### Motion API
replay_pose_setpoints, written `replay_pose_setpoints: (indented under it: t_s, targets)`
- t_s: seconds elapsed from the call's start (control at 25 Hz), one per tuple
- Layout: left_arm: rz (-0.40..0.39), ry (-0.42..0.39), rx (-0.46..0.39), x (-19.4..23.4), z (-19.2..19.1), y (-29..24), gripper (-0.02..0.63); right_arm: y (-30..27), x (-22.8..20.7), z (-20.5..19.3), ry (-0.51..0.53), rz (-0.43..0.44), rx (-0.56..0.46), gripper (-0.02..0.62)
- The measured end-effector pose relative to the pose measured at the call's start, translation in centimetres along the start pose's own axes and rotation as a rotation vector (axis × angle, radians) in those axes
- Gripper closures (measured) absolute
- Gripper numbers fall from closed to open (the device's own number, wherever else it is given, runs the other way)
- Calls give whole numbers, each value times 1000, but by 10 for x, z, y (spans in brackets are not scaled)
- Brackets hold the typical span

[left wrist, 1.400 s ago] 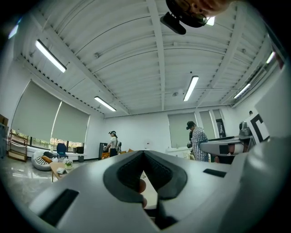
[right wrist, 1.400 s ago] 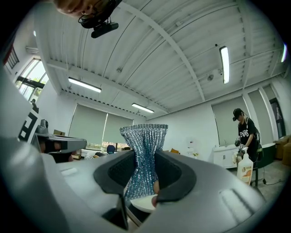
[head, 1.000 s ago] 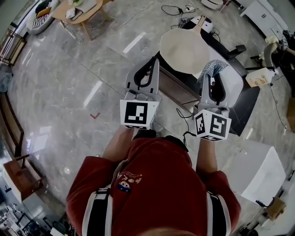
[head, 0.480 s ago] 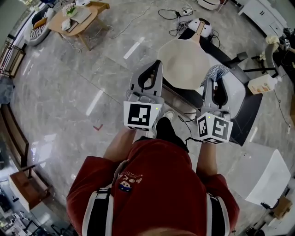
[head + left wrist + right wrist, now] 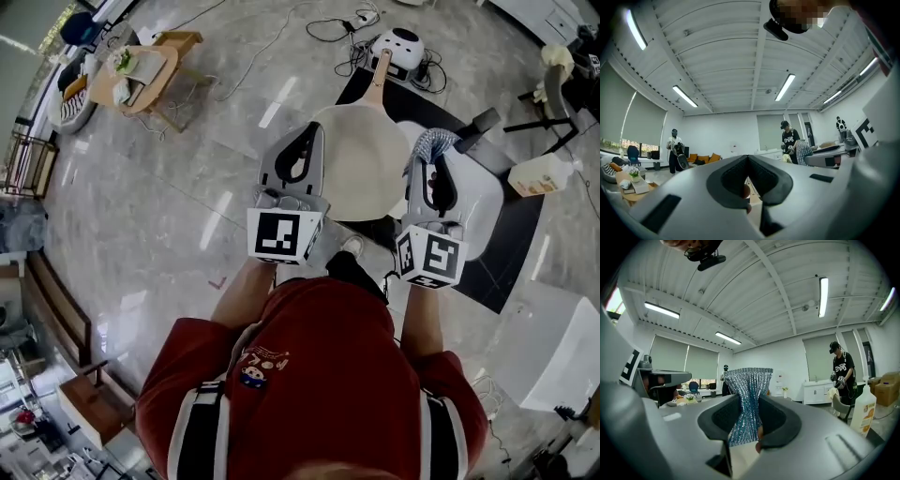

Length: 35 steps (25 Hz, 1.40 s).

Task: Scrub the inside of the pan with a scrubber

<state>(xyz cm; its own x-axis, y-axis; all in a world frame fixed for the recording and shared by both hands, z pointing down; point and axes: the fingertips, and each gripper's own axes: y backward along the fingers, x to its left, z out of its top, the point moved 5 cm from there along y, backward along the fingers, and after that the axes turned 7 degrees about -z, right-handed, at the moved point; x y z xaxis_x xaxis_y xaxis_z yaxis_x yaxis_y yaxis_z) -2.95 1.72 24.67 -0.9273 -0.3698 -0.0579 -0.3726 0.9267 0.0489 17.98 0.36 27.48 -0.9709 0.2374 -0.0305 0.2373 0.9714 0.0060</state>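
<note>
A cream pan [image 5: 361, 164] with a wooden handle [image 5: 377, 67] lies below and beyond my two raised grippers, handle pointing away from me. My left gripper [image 5: 306, 133] is in front of the pan's left rim in the head view. In the left gripper view that gripper [image 5: 748, 158] points across the room and up, jaws closed with nothing between them. My right gripper [image 5: 433, 155] is shut on a silver mesh scrubber [image 5: 435, 141] to the right of the pan. The scrubber [image 5: 747, 399] stands pinched between the right gripper's [image 5: 749, 401] pads and fans out above them.
A white basin [image 5: 483, 202] and a black mat [image 5: 511, 239] lie under the right gripper. A detergent bottle [image 5: 539, 173] stands at the right. A white round device [image 5: 401, 45] and cables lie beyond the pan. A wooden table [image 5: 141, 70] stands far left. People [image 5: 789, 140] stand across the room.
The head view has shifted, so the pan now sits lower in the frame and closer to the grippers. Both grippers hold the same pose, the right one still gripping the scrubber.
</note>
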Motion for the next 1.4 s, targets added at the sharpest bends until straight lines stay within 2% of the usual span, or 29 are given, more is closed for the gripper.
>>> replay_pose_setpoints:
  t_s: [0.24, 0.48, 0.68, 0.88, 1.16, 1.4]
  targets:
    - [-34, -3, 34, 5, -13, -42, 601, -30, -13, -20, -35, -11, 52, 462]
    - [-90, 31, 57, 29, -34, -64, 601, -52, 5, -39, -62, -43, 106, 463]
    - [-167, 28, 82, 53, -59, -78, 601, -72, 26, -72, -59, -115, 175, 465]
    - [-283, 71, 72, 61, -83, -82, 601, -77, 42, -102, -37, -206, 270, 465]
    - [-341, 86, 87, 72, -106, -85, 601, -92, 45, -160, -42, -288, 411, 463]
    - [-353, 81, 77, 73, -117, -86, 601, -110, 34, -204, -58, -340, 509, 463]
